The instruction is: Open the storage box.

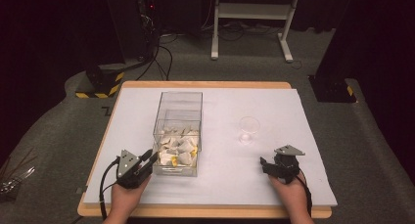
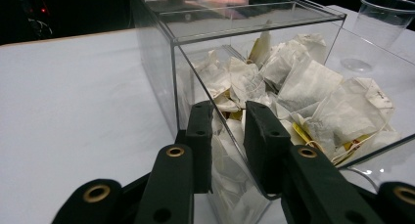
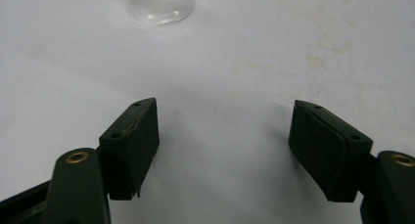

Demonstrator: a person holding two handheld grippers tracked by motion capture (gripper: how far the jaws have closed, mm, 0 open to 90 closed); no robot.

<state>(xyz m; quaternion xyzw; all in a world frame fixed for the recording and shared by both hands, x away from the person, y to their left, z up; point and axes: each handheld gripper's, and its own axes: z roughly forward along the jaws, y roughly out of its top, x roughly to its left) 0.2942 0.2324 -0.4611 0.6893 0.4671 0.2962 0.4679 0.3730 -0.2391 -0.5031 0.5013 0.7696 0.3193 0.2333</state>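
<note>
White counter (image 1: 220, 185) underneath: left tongs (image 2: 229, 136) pinch the clear box's (image 2: 161, 62) near wall, tea bags (image 2: 313, 97) just beyond; right tongs (image 3: 222, 136) spread, cup (image 3: 159, 4) ahead.

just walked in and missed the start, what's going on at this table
A person sits at a white table with a gripper in each hand. The left gripper is at the near corner of a clear box holding tea bags, its jaws closed on the box's near wall. The right gripper rests on the table with jaws wide open and nothing between them, a little short of an empty clear plastic cup. No tea bag is out of the box yet.
</note>
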